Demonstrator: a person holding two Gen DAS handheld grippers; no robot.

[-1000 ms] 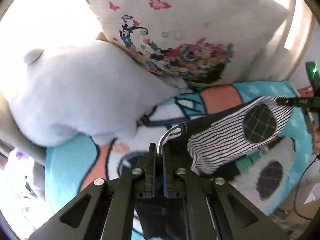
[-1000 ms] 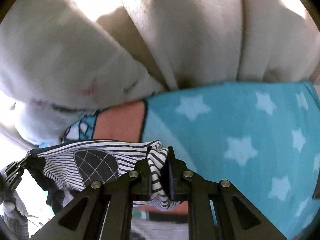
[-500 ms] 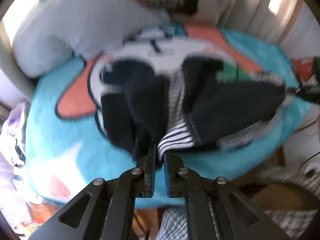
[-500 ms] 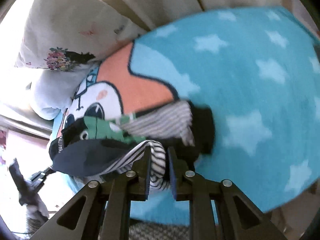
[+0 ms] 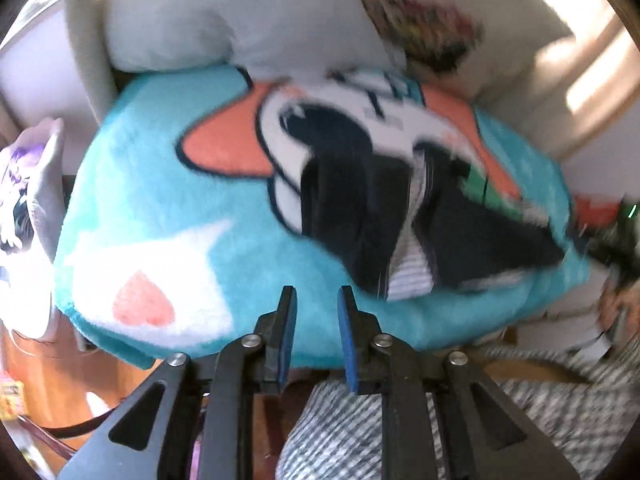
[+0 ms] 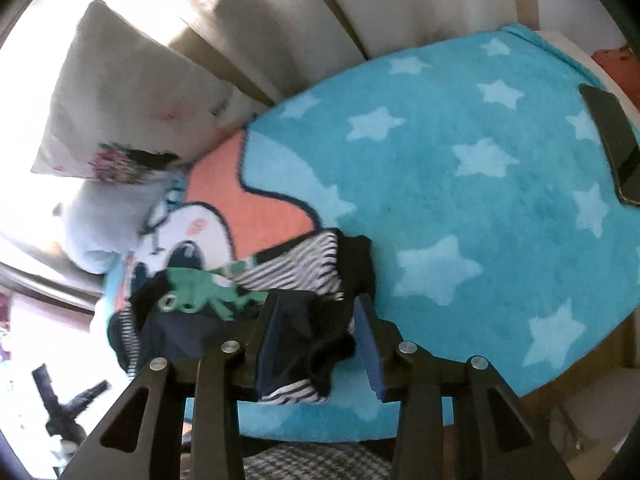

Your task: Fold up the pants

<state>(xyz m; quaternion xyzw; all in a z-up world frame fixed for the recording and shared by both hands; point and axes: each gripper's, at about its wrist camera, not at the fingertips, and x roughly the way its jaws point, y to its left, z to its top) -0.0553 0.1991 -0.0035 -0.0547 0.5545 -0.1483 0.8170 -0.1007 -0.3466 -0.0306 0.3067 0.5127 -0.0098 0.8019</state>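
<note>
**Ana:** Fingers first: on the left gripper (image 5: 316, 300) both blue pads stand apart with nothing between them, only the blanket (image 5: 168, 216) showing through the gap. On the right gripper (image 6: 318, 320) the jaws are spread too, straddling a dark bunch of the pants (image 6: 288, 280) without pinching it, as far as I can judge.

**Ben:** And the pants themselves?

**Ana:** In the left view they lie in a rumpled heap (image 5: 400, 216) at about two o'clock from the open pads, dark cloth with a striped strip down the middle. In the right view they sit from nine o'clock round to dead centre, a green patch on top, striped edge hanging near the blanket's front border.

**Ben:** What could go wrong?

**Ana:** The heap is close to the near edge. A drag toward six o'clock could pull cloth off the blanket. Closing on the bunch as it lies would probably catch several layers at once and lock in a crooked fold. The left view is blurred, so I cannot pick out a hem or waistband there.

**Ben:** Room to work?

**Ana:** Plenty of bare starred blanket from twelve to three o'clock in the right view. A dark flat object (image 6: 616, 144) lies at the three o'clock rim. Pillows (image 6: 132, 100) crowd ten to eleven o'clock, so spreading that way is cramped.
</note>
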